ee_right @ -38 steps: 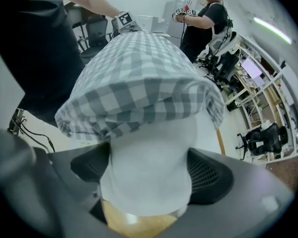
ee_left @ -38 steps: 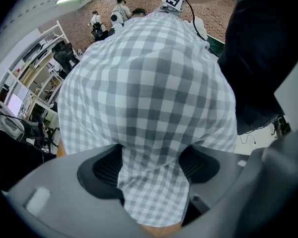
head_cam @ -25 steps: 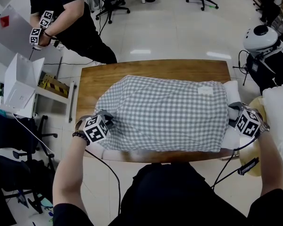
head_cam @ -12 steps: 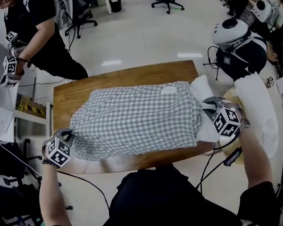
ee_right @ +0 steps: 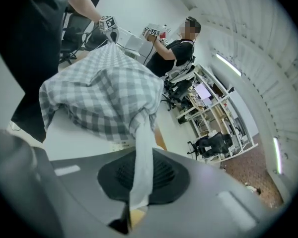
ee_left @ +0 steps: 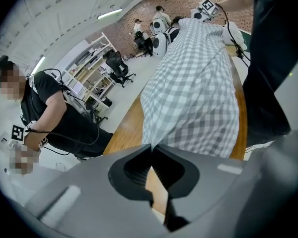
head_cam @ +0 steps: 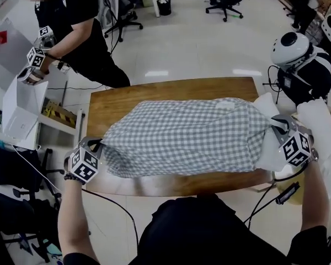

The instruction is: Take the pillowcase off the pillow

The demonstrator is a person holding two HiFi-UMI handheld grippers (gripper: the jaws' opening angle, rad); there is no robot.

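A pillow in a grey-and-white checked pillowcase [head_cam: 187, 137] lies lengthwise across the wooden table [head_cam: 154, 95]. My left gripper [head_cam: 99, 144] is shut on the pillowcase's closed left corner, and the checked cloth [ee_left: 193, 83] runs away from the pinched tip [ee_left: 151, 150]. At the right end the bare white pillow [head_cam: 266, 153] sticks out of the case's mouth. My right gripper [head_cam: 274, 127] is shut on that white end. A strip of white pillow fabric [ee_right: 143, 148] runs down between its jaws [ee_right: 139, 180], with the checked pillowcase [ee_right: 104, 93] bunched just beyond.
Another person [head_cam: 77, 32] stands at the table's far left corner with marker cubes on the hands, beside a white box [head_cam: 22, 109]. A white robot [head_cam: 298, 54] stands at the far right. A second white pillow [head_cam: 323, 131] lies right of the table. Office chairs stand behind.
Both grippers have risen and lifted the two ends. The left corner of the case is pulled out leftward past the table edge. The right jaws have closed on the white pillow end.
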